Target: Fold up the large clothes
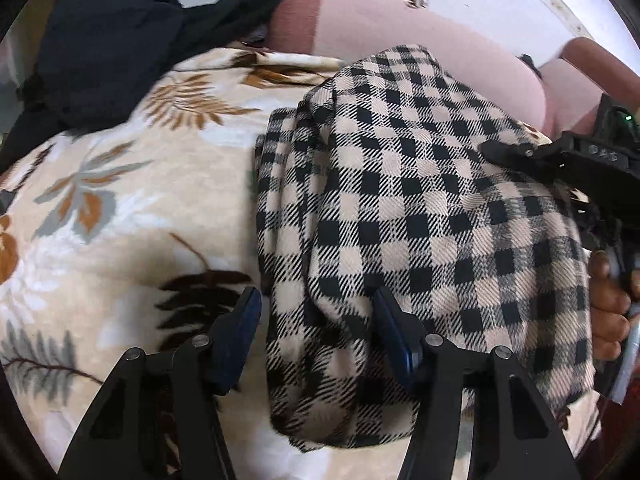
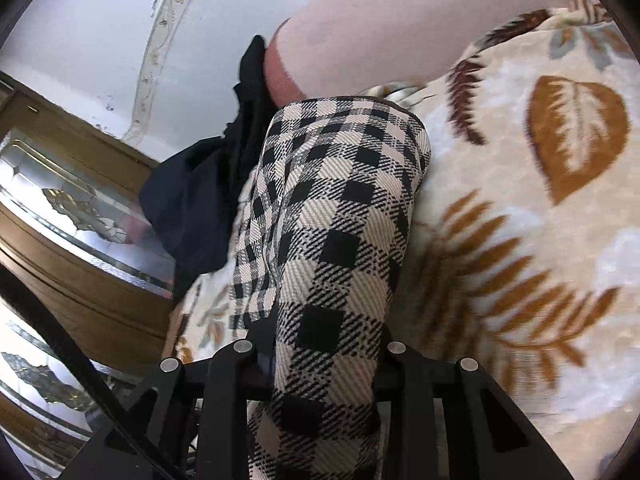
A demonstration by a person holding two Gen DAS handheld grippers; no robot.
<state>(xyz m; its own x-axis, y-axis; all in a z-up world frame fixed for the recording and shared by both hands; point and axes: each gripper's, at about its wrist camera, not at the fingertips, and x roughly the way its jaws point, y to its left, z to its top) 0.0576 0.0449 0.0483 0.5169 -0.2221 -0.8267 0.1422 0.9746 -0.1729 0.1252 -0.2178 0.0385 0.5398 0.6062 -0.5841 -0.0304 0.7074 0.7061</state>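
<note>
A black-and-cream checked garment (image 1: 420, 220) lies folded in layers on a leaf-patterned blanket (image 1: 120, 208). My left gripper (image 1: 316, 320) is open; its near folded edge lies between the two blue-padded fingers (image 1: 240, 332), with the right finger resting on the cloth. My right gripper (image 1: 560, 160) shows at the garment's right edge, held by a hand. In the right wrist view the checked garment (image 2: 332, 240) runs up from between the fingers of my right gripper (image 2: 324, 360), which is shut on it.
A dark navy garment (image 1: 104, 56) lies bunched at the blanket's far left, also in the right wrist view (image 2: 192, 208). A pink pillow (image 1: 400, 40) lies behind. A wooden cabinet with glass panels (image 2: 72, 216) stands beside the bed.
</note>
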